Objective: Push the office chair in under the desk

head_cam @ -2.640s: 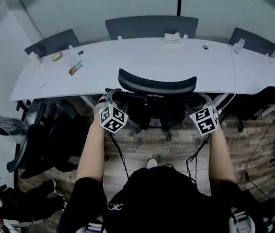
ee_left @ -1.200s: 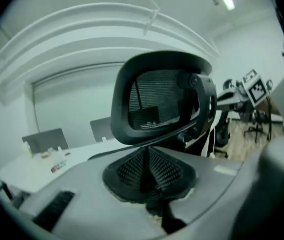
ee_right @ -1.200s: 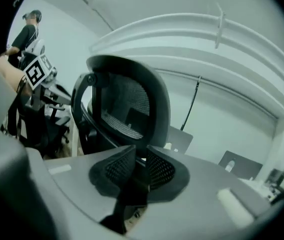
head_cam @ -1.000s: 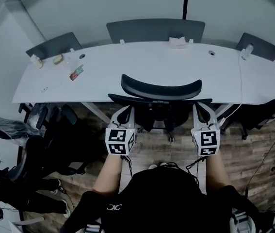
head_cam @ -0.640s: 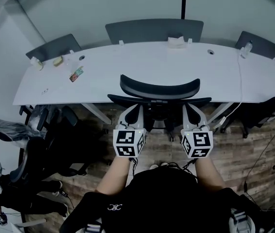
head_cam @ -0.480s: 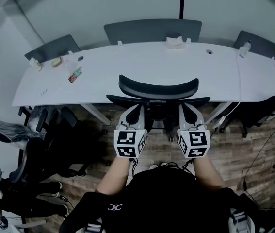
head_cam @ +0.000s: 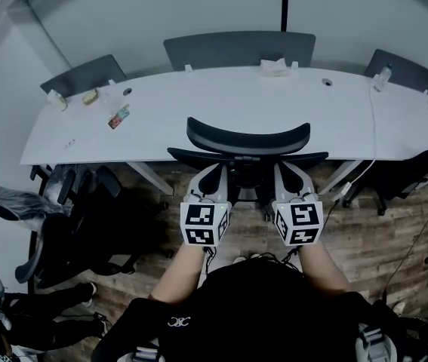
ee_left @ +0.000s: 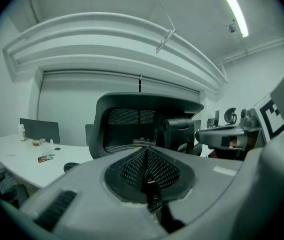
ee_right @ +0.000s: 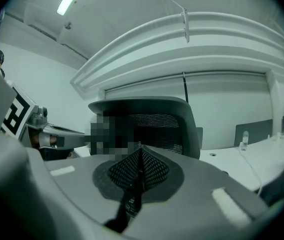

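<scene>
Standing at the middle of the white desk point(head_cam: 198, 108), the office chair point(head_cam: 247, 137) is turning its back to the person and its seat toward the desk, with the curved top bar of the backrest lying over the desk's near edge in the head view and the seat tucked out of sight beneath the tabletop. The backrest's long axis is running left to right, roughly parallel to that near edge. The left gripper point(head_cam: 215, 173) and the right gripper point(head_cam: 281, 170) are pointing forward at the lower rear of the backrest, side by side and a little apart, their tips sitting just below its dark cross frame; whether the tips are touching the frame cannot be told. In the left gripper view the meshed pads point(ee_left: 131, 170) are pressing flat together with nothing between them, and the mesh backrest is filling the middle ahead. In the right gripper view the pads point(ee_right: 152, 170) are likewise closed on each other and gripping nothing, with the same backrest rising ahead. A small packet point(head_cam: 118, 115) is lying on the desk's left part, and a white cable point(head_cam: 370, 111) is crossing its right part.
</scene>
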Tool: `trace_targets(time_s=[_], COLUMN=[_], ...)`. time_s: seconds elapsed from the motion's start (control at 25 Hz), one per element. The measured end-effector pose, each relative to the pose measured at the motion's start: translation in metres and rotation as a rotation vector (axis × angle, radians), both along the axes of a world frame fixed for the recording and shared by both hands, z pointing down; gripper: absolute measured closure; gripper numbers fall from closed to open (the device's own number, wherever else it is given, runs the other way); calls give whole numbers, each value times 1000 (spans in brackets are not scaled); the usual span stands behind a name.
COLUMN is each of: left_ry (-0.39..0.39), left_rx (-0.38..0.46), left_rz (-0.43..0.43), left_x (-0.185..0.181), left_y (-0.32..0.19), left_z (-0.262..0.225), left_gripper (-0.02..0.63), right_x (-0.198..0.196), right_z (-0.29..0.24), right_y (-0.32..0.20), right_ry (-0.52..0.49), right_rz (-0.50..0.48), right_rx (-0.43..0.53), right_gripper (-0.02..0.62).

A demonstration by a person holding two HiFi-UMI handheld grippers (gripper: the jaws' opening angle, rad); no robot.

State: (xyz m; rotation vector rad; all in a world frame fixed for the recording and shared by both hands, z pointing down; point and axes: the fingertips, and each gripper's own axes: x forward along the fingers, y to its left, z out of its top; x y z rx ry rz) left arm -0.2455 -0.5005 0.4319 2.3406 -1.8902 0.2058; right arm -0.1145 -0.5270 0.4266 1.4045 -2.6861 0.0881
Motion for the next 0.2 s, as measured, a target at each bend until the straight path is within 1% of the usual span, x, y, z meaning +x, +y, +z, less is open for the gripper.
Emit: trace_targets(time_s=[0.2], left_ry=[-18], left_rx=[-13], left_rz=[-5], left_x=[-1], left_y=[0], left_z=[6], left_gripper=[597], right_x=[-3], right_z=[5], right_y=[1], right_ry=[4], right_rz=[-14], right_rx=[-18], right_gripper=[591])
